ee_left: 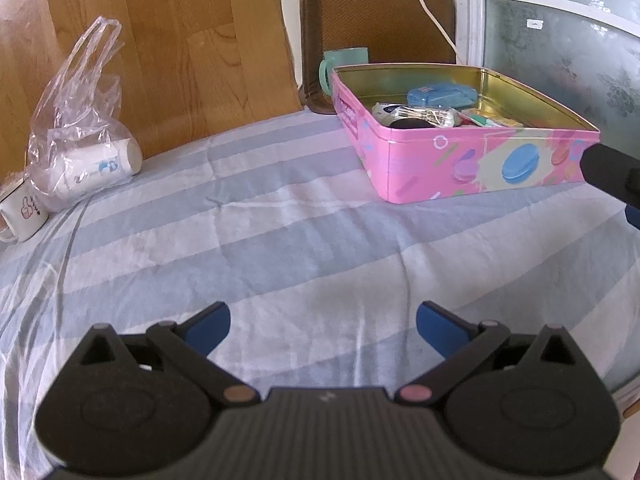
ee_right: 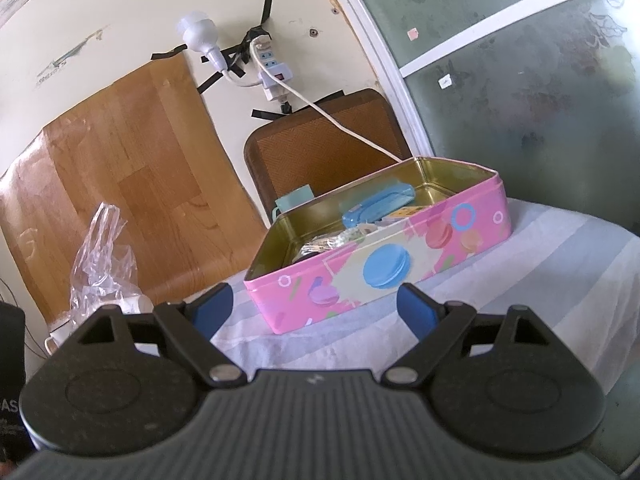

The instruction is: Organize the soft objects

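On the striped cloth of the bench, the pink tin stands lidless at the far right with small packets and a blue case already inside, while the clear plastic bag holding a white roll lies well apart at the far left, just beside a white mug. Both the left gripper and the right gripper have their jaws spread wide and hold nothing. If the bag is next, its slack film could slip from the jaws or drag the mug over, and a careless reach might shove the light tin along the loose, wrinkled cloth.
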{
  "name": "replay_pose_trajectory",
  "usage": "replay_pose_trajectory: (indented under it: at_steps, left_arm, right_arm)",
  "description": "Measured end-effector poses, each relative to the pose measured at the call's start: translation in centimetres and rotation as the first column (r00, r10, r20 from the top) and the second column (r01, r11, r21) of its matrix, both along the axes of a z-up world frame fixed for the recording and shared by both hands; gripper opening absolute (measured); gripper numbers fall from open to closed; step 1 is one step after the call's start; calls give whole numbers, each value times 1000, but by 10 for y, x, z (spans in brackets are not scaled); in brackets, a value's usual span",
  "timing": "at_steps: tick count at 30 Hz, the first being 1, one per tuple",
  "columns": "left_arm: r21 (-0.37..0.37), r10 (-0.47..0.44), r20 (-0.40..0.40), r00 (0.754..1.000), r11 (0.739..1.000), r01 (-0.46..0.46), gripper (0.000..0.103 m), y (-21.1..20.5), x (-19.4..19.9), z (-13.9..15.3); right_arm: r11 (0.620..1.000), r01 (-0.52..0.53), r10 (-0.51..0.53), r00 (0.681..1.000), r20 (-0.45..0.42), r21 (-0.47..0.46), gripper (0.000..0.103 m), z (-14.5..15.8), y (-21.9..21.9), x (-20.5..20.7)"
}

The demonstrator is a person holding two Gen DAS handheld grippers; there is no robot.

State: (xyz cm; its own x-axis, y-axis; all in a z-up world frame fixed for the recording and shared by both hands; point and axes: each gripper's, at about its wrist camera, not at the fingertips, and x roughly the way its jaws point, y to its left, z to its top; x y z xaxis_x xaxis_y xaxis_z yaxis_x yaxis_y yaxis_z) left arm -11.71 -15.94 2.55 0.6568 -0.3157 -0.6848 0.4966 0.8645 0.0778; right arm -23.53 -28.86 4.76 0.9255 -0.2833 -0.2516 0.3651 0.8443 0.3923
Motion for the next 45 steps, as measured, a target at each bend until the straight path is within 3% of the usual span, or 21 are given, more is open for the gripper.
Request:
replay_pose_trajectory:
  at_steps: [45]
  left_arm:
    - [-58,30,-5,1000,998,-30,103,13,5,7]
  right_arm:
    - [1000,-8,8,1000,-2,-14,91,1,1,0]
